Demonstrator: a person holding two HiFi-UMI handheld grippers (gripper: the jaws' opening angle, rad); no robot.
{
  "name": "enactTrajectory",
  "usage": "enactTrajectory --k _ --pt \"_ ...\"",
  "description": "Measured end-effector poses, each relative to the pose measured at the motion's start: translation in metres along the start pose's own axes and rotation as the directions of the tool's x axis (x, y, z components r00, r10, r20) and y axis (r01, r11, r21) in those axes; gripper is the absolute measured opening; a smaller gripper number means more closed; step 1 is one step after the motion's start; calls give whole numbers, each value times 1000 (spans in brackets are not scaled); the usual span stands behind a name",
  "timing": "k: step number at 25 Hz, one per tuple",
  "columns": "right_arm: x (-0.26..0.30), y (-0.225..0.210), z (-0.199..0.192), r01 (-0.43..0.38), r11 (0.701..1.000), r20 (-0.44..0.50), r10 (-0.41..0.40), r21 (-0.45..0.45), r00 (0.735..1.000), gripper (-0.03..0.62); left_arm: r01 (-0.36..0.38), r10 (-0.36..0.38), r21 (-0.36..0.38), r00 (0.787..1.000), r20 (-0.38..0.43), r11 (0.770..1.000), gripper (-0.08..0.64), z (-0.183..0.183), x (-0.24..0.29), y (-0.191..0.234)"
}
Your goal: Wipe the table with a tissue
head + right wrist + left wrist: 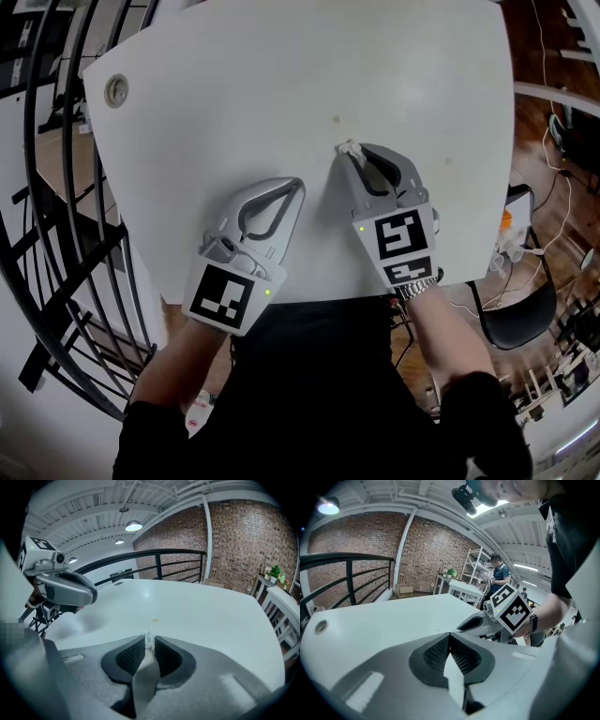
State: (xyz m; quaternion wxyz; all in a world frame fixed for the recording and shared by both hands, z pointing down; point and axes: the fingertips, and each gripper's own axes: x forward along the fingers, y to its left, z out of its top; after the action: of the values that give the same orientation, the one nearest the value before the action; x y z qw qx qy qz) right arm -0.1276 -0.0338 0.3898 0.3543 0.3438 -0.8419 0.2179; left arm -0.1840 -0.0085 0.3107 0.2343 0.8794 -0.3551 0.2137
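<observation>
At the far left of the head view, a black railing (56,187) curved past the edge of the white bench (234,84), and a round grommet (116,90) sat in the bench's left corner. Nearer the person, the left tongs (298,185) lay low over the near part of the bench, pointing away and a little to the right. Its own view showed the two ribbed pads (436,652) brought together at the tips, with nothing between them.

Right of it, and well apart, the right tongs (349,150) reached further out across the bench. Its jaws were clamped on a small white wad of tissue (349,146), which was squeezed between the pads and poked out just past the tips (149,641). The tissue sat low at the bench surface near the middle of the bench; whether it pressed on the surface could not be told. Just beyond the tissue, and apart from it, a small yellowish spot (336,119) marked the bench.

Off the bench's right edge stood a black chair (511,314) on the wooden floor (534,131).
</observation>
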Motion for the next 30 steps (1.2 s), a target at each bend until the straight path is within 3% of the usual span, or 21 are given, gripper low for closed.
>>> enactTrajectory --k 30 --pt "30 -10 36 44 999 41 -44 -7 998 52 0 1 -25 1000 8 1000 15 -6 -10 13"
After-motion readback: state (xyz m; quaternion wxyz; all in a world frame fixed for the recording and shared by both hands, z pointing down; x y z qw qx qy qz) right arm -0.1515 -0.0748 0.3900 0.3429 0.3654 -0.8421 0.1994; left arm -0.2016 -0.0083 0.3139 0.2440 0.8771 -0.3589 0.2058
